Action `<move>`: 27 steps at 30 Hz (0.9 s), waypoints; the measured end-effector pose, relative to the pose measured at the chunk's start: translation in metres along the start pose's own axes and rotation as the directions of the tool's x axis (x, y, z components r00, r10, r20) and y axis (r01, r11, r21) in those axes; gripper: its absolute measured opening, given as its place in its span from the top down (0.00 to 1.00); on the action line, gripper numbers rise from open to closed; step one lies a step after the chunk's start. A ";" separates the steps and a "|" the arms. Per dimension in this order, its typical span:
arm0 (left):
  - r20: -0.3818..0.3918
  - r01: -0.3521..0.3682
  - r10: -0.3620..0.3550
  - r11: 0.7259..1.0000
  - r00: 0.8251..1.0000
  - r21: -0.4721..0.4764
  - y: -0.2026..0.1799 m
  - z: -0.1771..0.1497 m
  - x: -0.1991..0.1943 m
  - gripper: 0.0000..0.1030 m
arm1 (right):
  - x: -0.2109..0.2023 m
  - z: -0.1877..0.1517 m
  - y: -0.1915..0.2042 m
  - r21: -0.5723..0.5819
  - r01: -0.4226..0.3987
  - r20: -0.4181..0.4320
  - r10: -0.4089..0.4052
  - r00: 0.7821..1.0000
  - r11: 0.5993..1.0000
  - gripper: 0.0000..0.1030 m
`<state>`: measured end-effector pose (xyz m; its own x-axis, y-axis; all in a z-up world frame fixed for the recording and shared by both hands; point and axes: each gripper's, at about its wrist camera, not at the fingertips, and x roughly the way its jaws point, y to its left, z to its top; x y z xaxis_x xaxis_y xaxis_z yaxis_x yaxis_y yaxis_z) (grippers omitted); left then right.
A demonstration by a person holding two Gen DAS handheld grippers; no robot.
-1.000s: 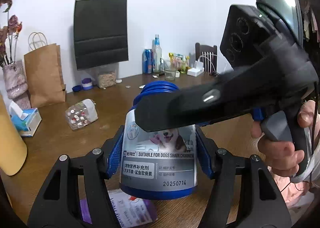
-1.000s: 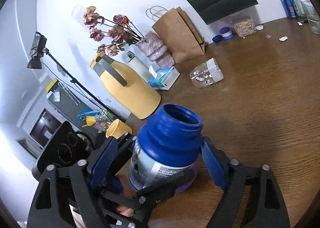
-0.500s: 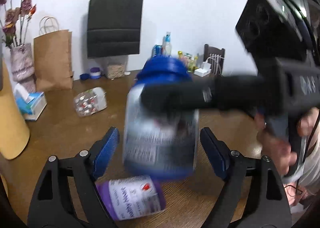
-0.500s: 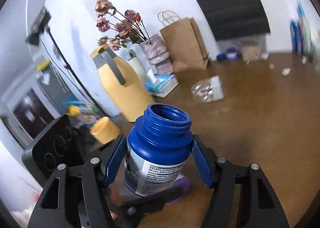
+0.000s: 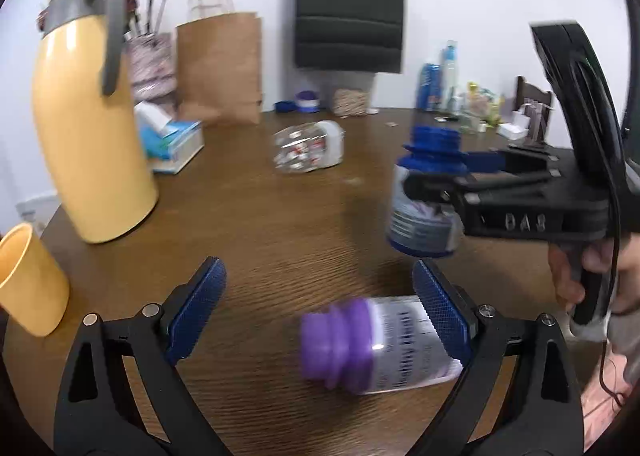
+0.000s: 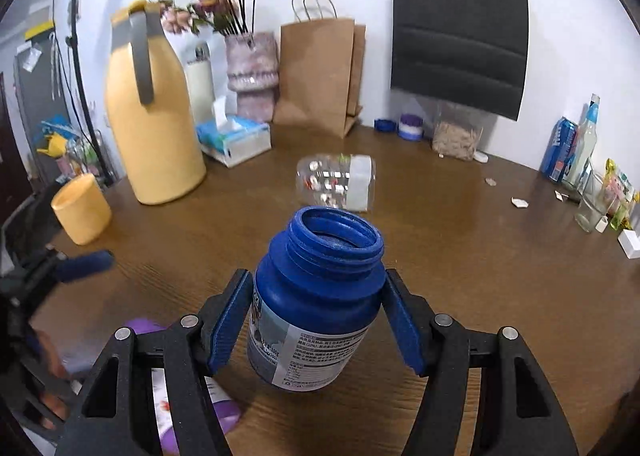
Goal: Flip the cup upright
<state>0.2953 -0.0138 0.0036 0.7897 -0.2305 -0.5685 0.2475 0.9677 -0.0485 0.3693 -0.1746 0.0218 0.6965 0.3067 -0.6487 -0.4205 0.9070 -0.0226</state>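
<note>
A blue wide-mouth jar (image 6: pixel 316 296) with a white label stands mouth up between the blue pads of my right gripper (image 6: pixel 318 320), which is shut on it just over the brown table (image 6: pixel 480 256). In the left wrist view the same blue jar (image 5: pixel 424 212) is at the right, held from the side. My left gripper (image 5: pixel 320 292) is open, with nothing between its fingers. A purple-capped bottle (image 5: pixel 376 344) lies on its side against the left gripper's right finger. A yellow cup (image 5: pixel 28 280) stands upright at the table's left edge.
A tall yellow jug (image 5: pixel 92 128) stands at the left, with a tissue box (image 5: pixel 172 144) behind it. A clear jar (image 5: pixel 308 148) lies on its side mid-table. Paper bags, a vase, and bottles (image 6: pixel 568 148) line the back. A person's hand (image 5: pixel 592 272) holds the right gripper.
My left gripper has let go of the blue jar, opened wide and pulled back leftward. The right gripper has kept the jar and carried it to the right, mouth up.
</note>
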 end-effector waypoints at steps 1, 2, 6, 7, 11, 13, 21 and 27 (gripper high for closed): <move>-0.005 -0.009 0.009 1.000 1.000 -0.006 0.002 -0.001 0.000 0.10 | 0.003 -0.003 0.002 -0.010 0.012 -0.009 -0.012 1.000 1.000 0.32; -0.010 -0.017 0.017 1.000 1.000 -0.013 0.004 -0.001 0.002 0.10 | 0.005 -0.005 0.002 -0.016 0.019 -0.010 -0.020 1.000 1.000 0.32; -0.018 -0.032 0.032 0.999 0.999 -0.036 0.008 -0.001 0.005 0.10 | 0.007 -0.012 0.004 -0.024 0.037 -0.021 -0.038 0.999 0.999 0.32; -0.018 -0.033 0.032 0.999 0.999 -0.039 0.008 -0.001 0.005 0.10 | 0.006 -0.013 0.005 -0.025 0.040 -0.017 -0.041 0.999 0.999 0.32; -0.016 -0.050 0.049 0.998 0.999 -0.046 0.005 0.000 0.004 0.10 | 0.003 -0.017 0.007 -0.039 0.055 -0.021 -0.056 0.998 0.998 0.32; -0.019 -0.057 0.056 0.997 0.998 -0.042 0.003 0.000 0.004 0.10 | -0.001 -0.022 0.011 -0.060 0.066 -0.018 -0.067 0.998 0.996 0.31; 0.002 -0.112 0.112 0.993 0.994 -0.043 -0.005 0.000 -0.010 0.03 | -0.023 -0.022 0.004 -0.033 0.049 -0.007 -0.050 0.999 0.998 0.20; 0.056 -0.154 0.156 0.987 0.986 -0.036 -0.015 0.000 -0.043 0.00 | -0.068 -0.024 -0.008 0.022 0.019 0.043 -0.020 0.999 1.000 0.00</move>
<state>0.2576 -0.0185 0.0285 0.8488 -0.0821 -0.5224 0.1027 0.9947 0.0106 0.3116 -0.2094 0.0476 0.7288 0.3009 -0.6151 -0.3944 0.9188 -0.0177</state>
